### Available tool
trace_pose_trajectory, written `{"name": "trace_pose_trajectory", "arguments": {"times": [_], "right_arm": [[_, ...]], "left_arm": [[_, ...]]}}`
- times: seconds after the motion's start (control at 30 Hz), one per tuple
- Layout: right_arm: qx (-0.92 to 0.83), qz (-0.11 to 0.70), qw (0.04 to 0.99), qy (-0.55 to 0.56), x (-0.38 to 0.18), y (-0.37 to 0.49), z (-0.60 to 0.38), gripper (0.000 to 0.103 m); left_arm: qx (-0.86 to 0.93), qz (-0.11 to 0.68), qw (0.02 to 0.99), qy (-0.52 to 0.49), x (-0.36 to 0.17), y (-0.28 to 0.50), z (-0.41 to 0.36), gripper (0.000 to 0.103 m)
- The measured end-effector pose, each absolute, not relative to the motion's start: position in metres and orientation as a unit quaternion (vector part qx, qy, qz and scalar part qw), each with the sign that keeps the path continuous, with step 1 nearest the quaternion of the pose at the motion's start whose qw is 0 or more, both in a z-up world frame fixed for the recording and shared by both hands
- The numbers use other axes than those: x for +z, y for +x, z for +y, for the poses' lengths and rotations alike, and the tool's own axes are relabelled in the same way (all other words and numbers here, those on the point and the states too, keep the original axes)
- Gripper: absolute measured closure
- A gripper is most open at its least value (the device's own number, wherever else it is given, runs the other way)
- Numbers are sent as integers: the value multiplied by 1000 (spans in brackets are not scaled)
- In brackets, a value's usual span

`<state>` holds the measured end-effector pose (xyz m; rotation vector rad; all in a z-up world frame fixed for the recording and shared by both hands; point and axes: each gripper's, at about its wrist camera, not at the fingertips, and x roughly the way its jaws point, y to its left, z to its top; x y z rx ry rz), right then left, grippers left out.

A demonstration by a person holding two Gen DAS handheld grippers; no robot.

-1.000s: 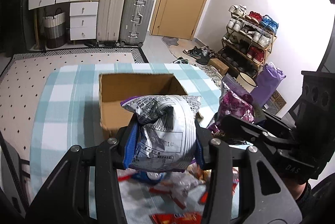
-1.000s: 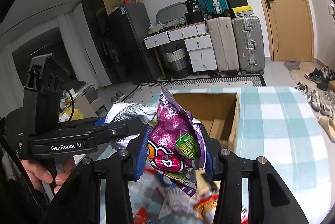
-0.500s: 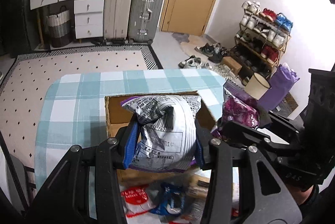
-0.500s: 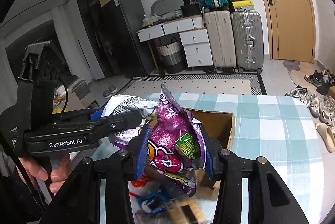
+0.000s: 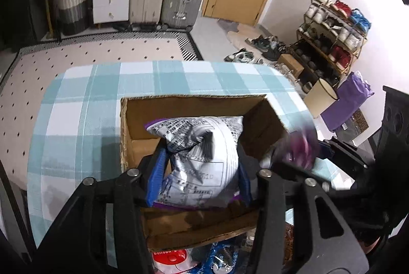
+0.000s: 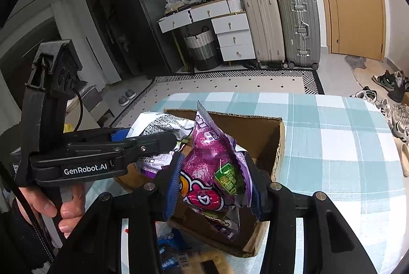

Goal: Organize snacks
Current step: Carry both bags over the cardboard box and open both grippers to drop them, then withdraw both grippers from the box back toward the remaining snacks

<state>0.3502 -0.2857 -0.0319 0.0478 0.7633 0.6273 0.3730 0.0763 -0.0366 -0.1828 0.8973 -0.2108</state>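
My left claw [image 5: 199, 171] pinched the silver snack bag [image 5: 202, 156] and my right claw [image 6: 214, 187] the purple snack bag [image 6: 212, 171], both held over the open cardboard box [image 5: 194, 110] on the checked surface [image 5: 76, 107], presumably so they could drop inside.

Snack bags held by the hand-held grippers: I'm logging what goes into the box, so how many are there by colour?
Silver-white bag, in the left hand-held gripper over the cardboard box: 1
Magenta-purple bag, in the right hand-held gripper: 1
Total: 2
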Motion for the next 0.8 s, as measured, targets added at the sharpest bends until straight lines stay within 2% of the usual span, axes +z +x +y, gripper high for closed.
{"name": "trace_pose_trajectory", "arguments": {"times": [0.1, 0.13, 0.63, 0.8], "right_arm": [[301, 362, 882, 5, -35, 350, -281, 30], [294, 354, 888, -8, -34, 347, -280, 25], [298, 288, 910, -26, 8, 293, -291, 22], [295, 271, 916, -28, 24, 271, -295, 19]], "left_arm": [[-101, 423, 897, -79, -34, 370, 74, 46], [-99, 415, 901, -75, -31, 367, 73, 39], [-91, 379, 919, -56, 11, 306, 67, 37], [-87, 367, 924, -54, 25, 282, 67, 32]]}}
